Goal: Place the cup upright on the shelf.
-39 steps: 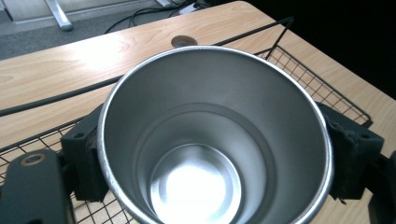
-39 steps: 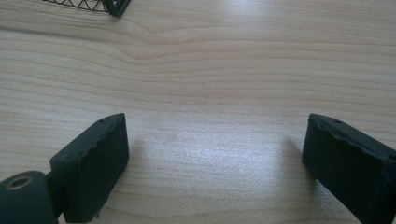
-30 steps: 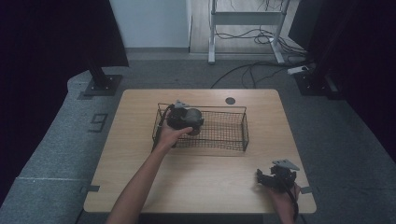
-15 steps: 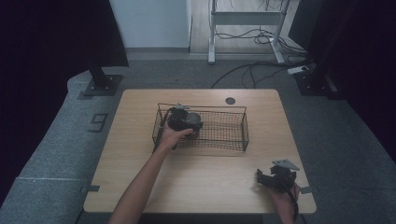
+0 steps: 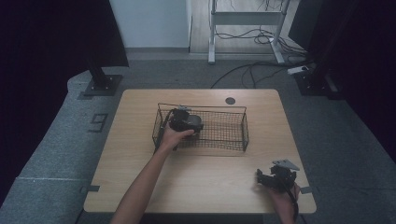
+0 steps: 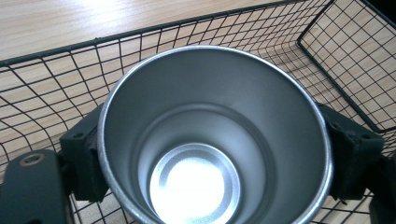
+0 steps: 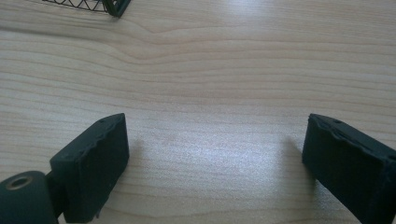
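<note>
The wooden surface point(image 5: 196, 182) is the largest thing here, and it stands on a grey carpeted floor point(image 5: 56, 140). Near the far middle of the surface sits a black wire basket point(image 5: 233, 133), long and low, with its open side up.

The person's left forearm point(image 5: 144, 186) reaches from the near edge to the left end of the basket. There the left hand point(image 5: 173, 137) holds the left gripper point(image 5: 186, 121) inside the basket, above its mesh floor. In the left gripper view the two black jaws press on both sides of a metal cup point(image 6: 212, 140), so this gripper is closed around the cup. The cup is silver, its mouth faces the camera, and its bright round bottom is visible. The basket wires pass behind it and under it. Whether the cup touches the mesh floor cannot be told.

The right gripper point(image 5: 275, 176) is at the near right corner of the surface, held by the right hand point(image 5: 284, 193), well apart from the basket. In the right gripper view its jaws stand wide apart with nothing between them, only bare wood below. A corner of the basket shows at the top left of this view.
</note>
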